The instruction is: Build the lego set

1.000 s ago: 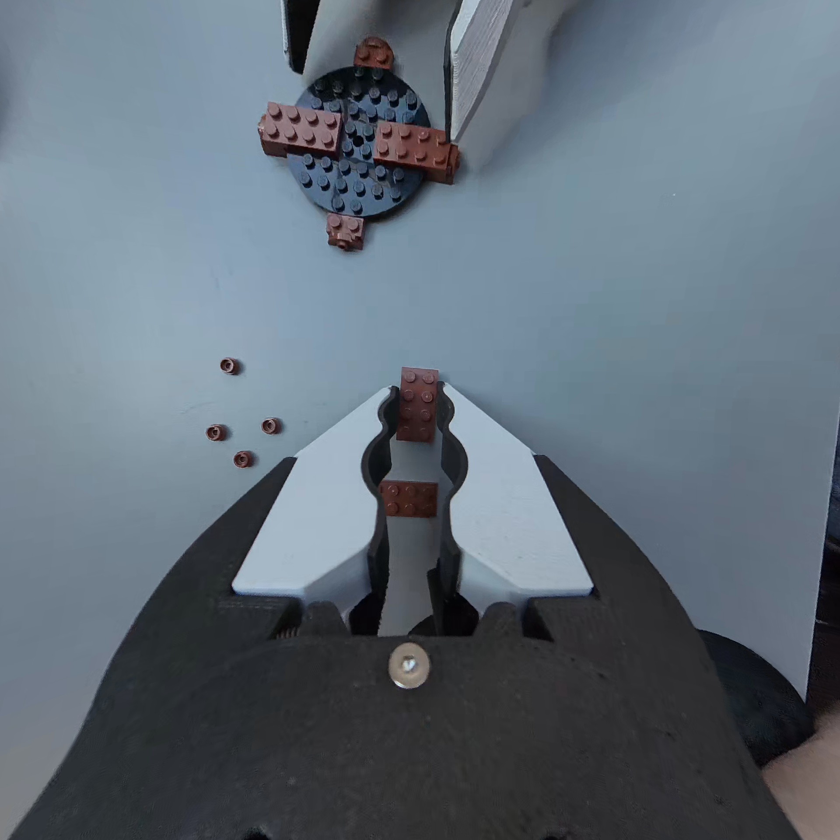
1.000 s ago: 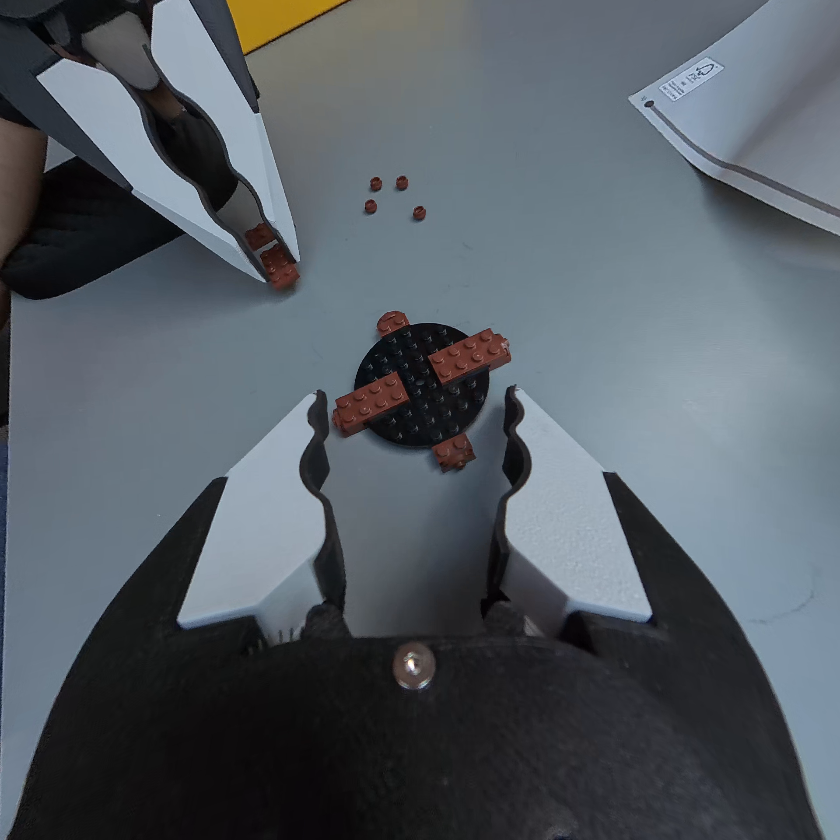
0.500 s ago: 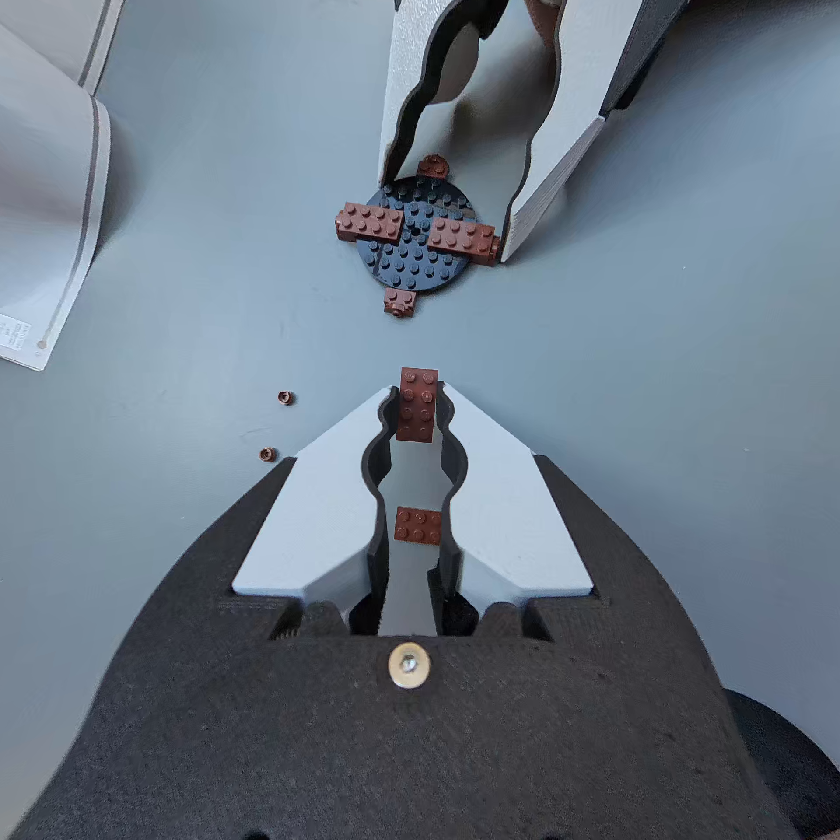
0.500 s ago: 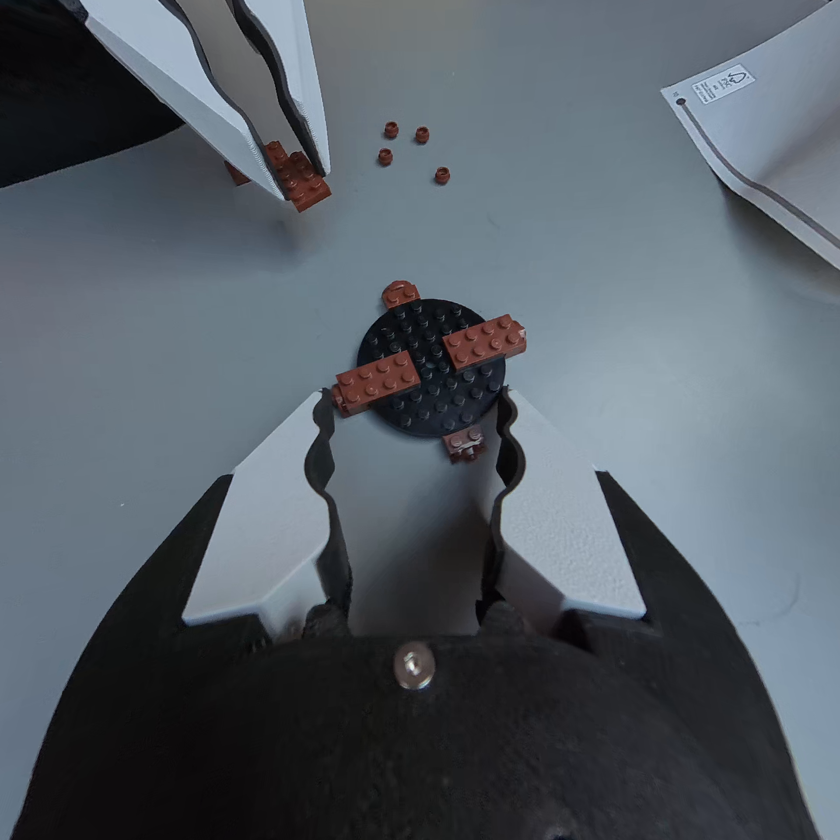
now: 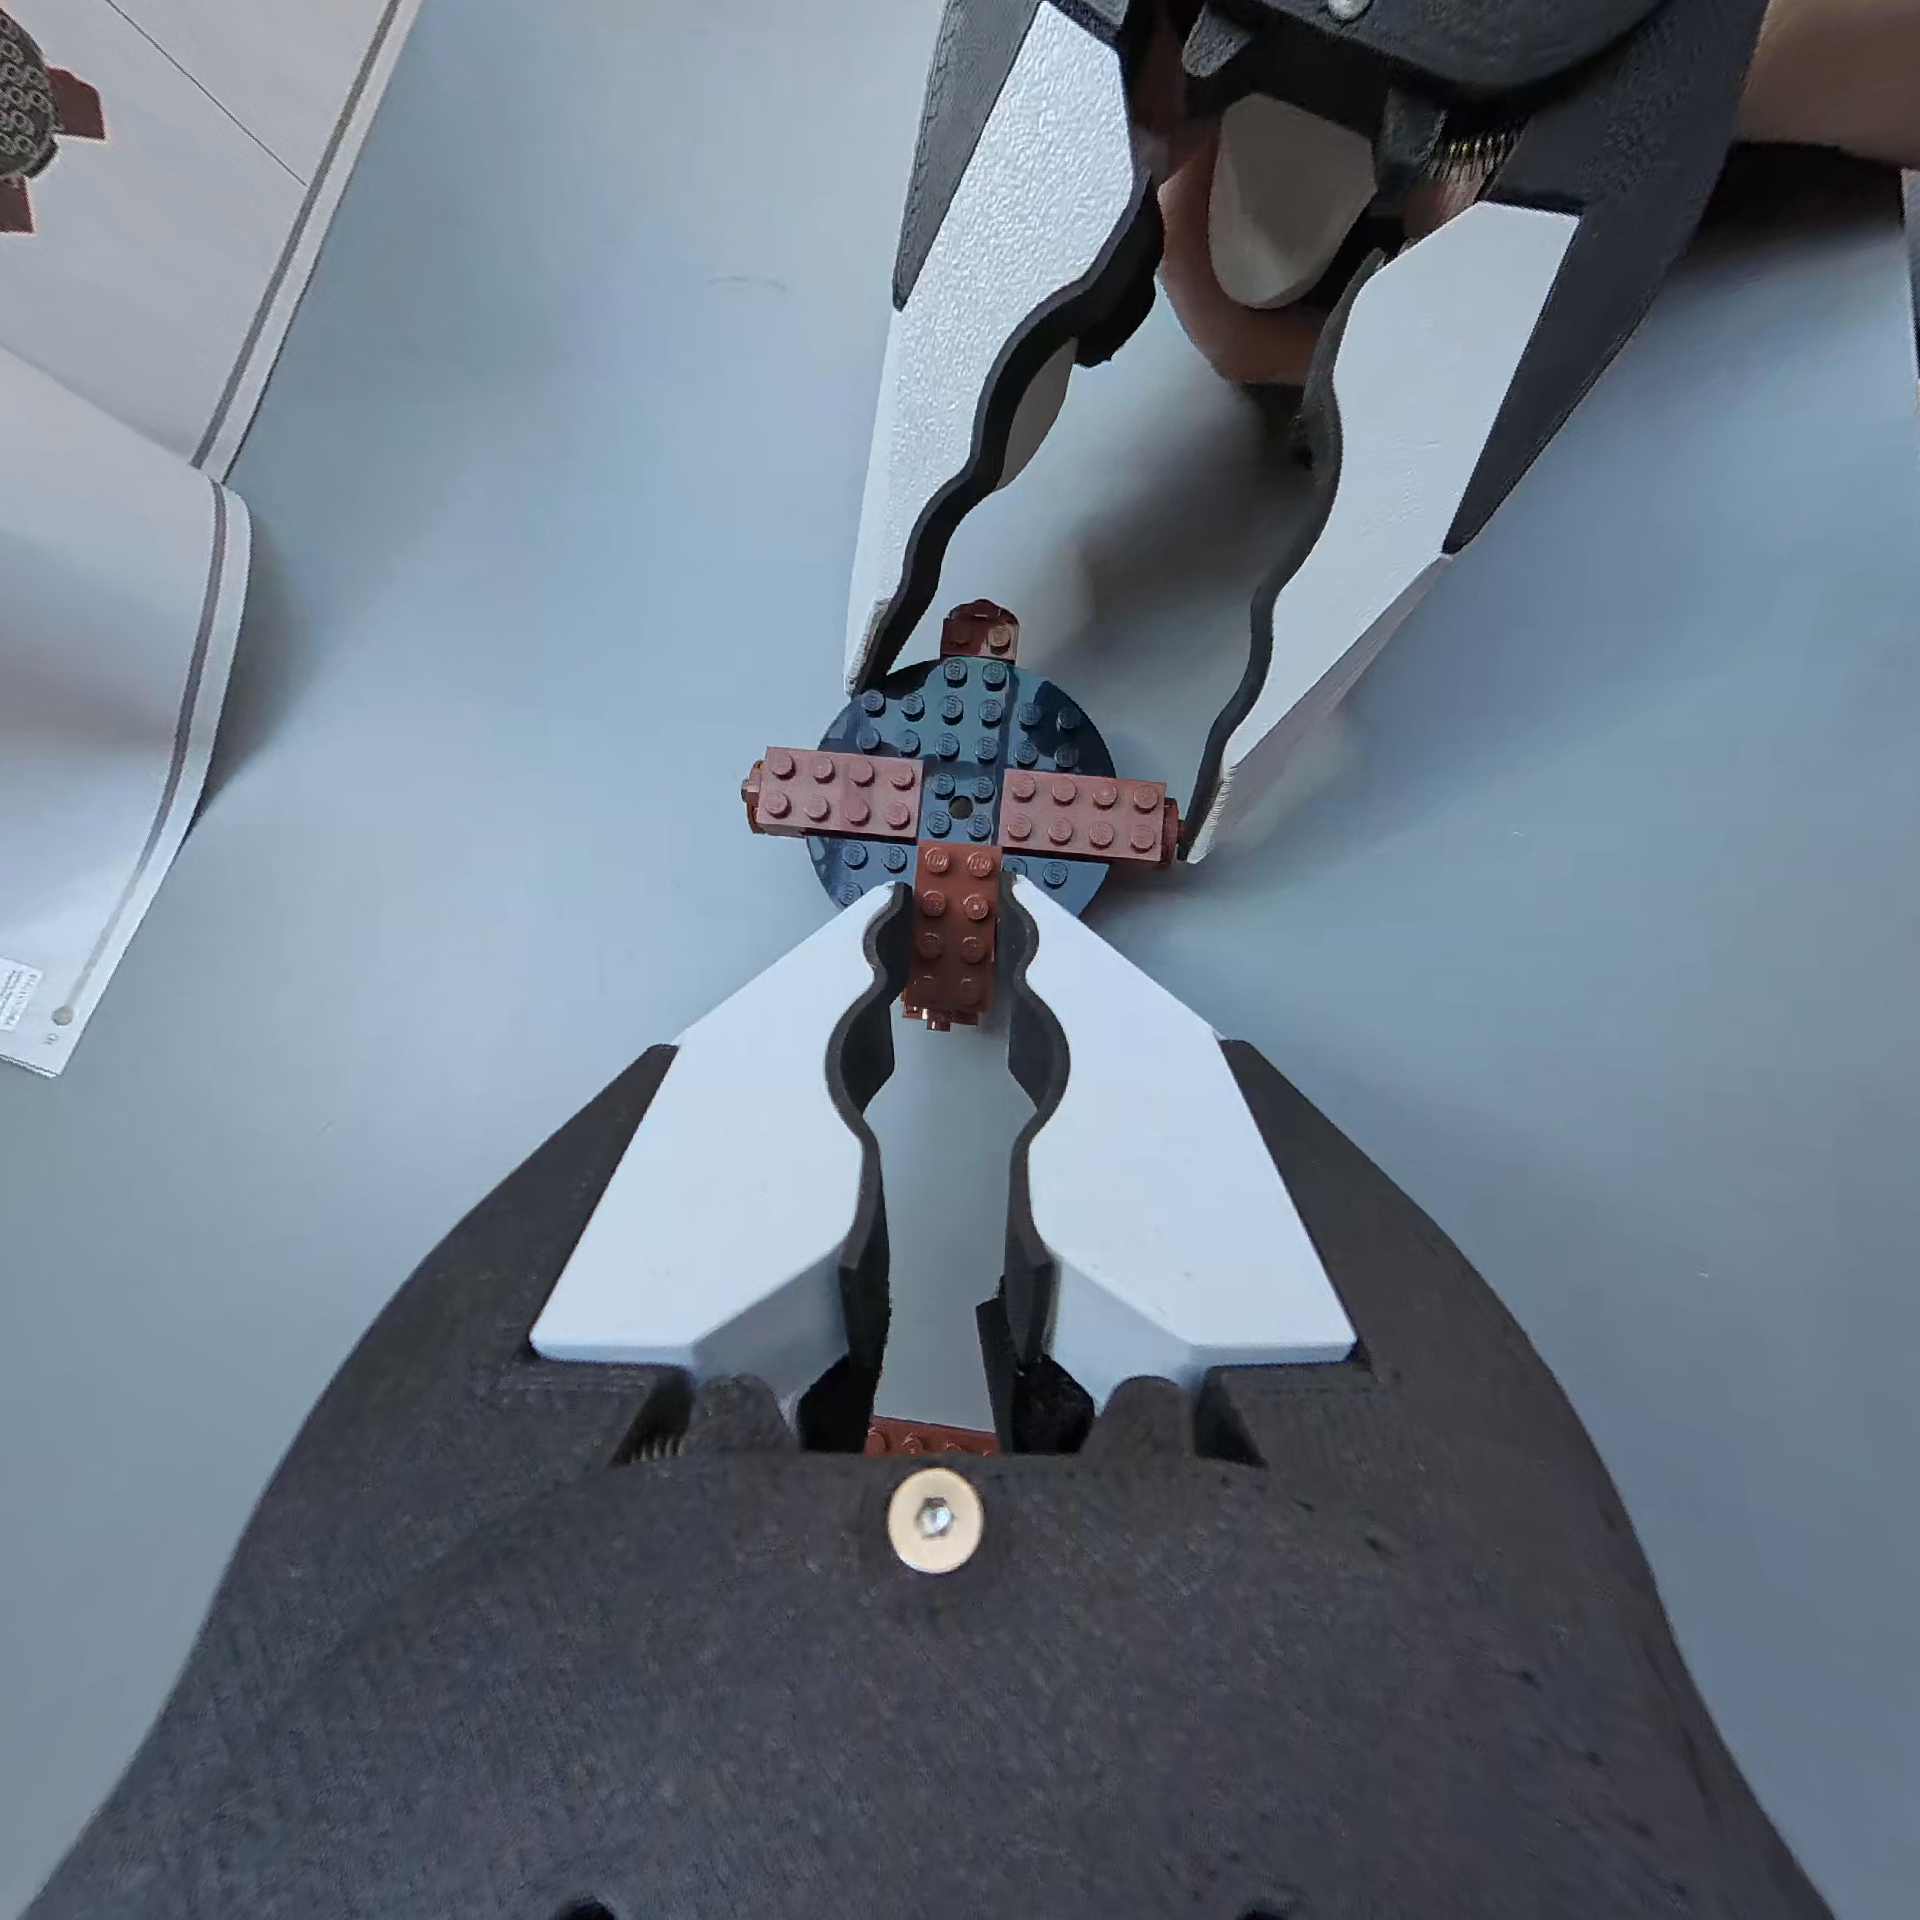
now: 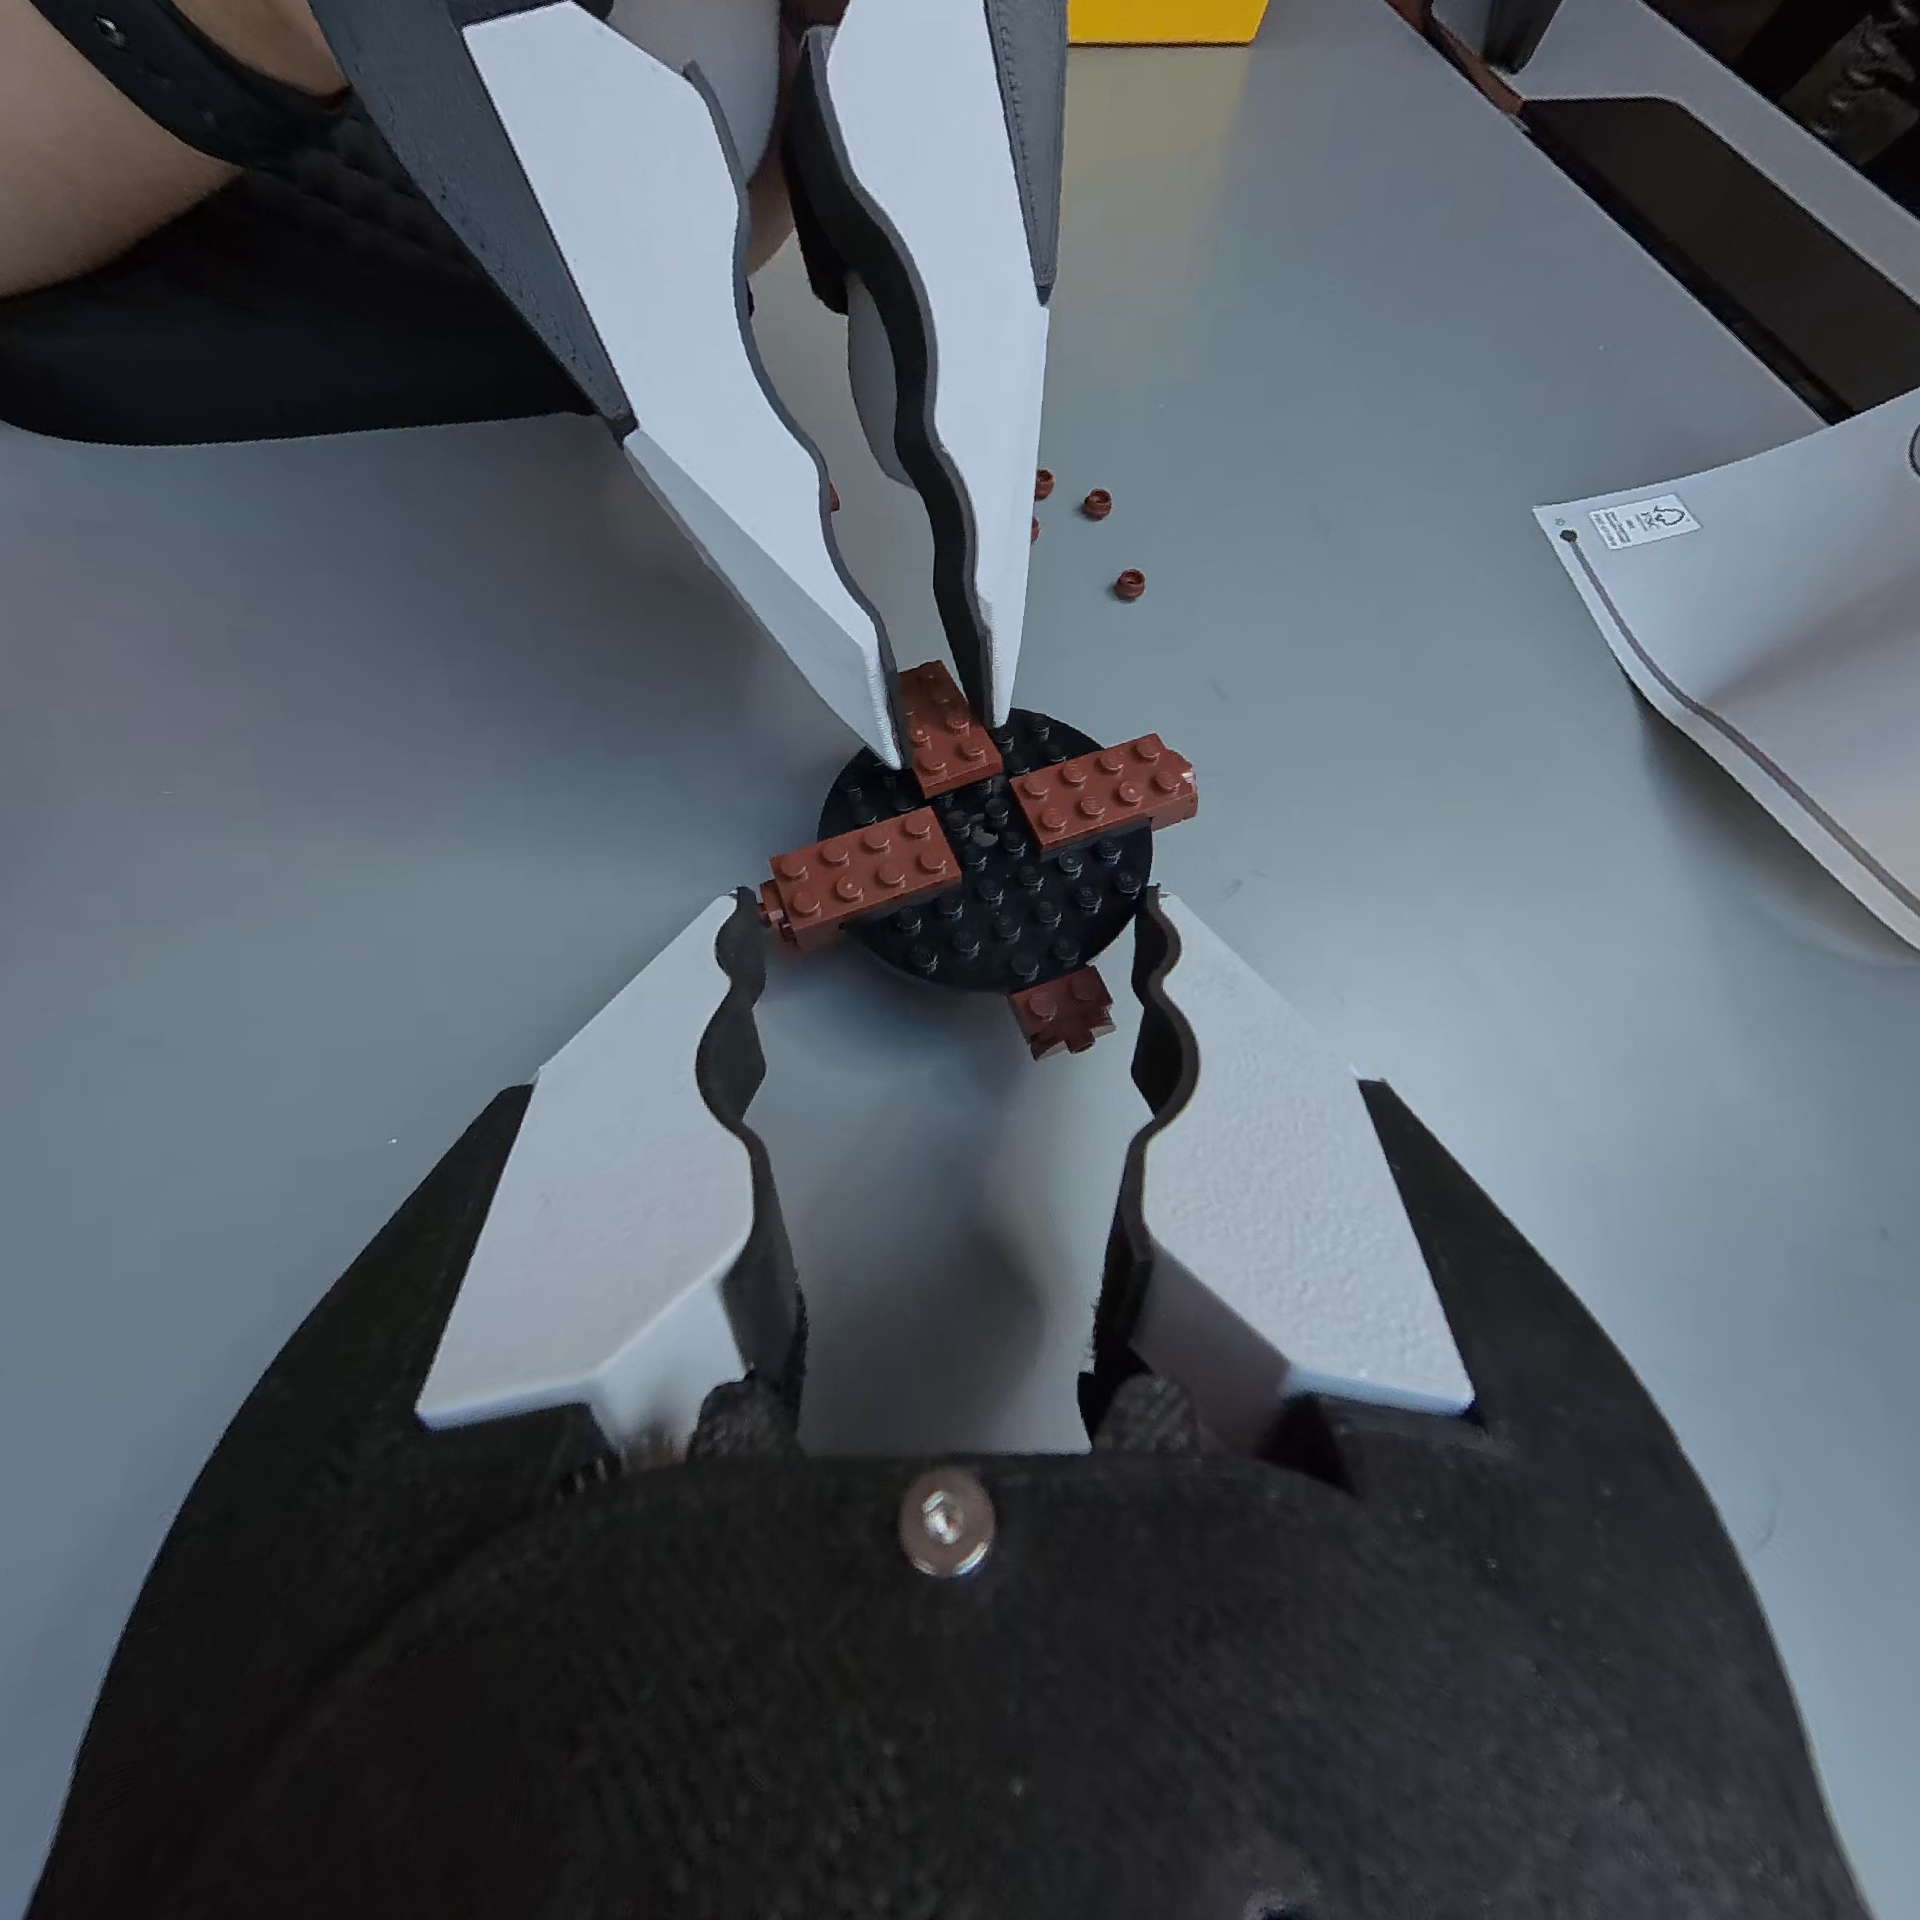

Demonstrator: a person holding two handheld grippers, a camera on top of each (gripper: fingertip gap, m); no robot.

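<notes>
A dark round studded plate [image 5: 961,727] [image 6: 1003,914] lies on the grey table with two brown plates [image 5: 836,795] [image 5: 1086,816] across it and small brown pieces at two edges [image 5: 979,629] [image 6: 1065,1013]. My left gripper [image 5: 958,899] [image 6: 943,732] is shut on a brown plate [image 5: 956,935] [image 6: 945,743] and holds its front end on the round plate's near edge, between the two brown plates. My right gripper [image 6: 945,904] [image 5: 1039,748] is open and low, its fingertips on either side of the round plate. One fingertip [image 5: 1205,831] touches the end of a brown plate.
Several small brown round studs [image 6: 1096,504] lie behind the left gripper. An open instruction booklet [image 6: 1766,644] [image 5: 104,623] lies at the side. Another brown brick [image 5: 930,1439] shows under the left gripper's base. A yellow object [image 6: 1164,21] and dark items [image 6: 1714,208] are at the table's far edge. The tips of both grippers are at nearly the same place.
My left gripper has carried its brown plate forward from the open table onto the round plate's edge. The right gripper stays open around the round plate.
</notes>
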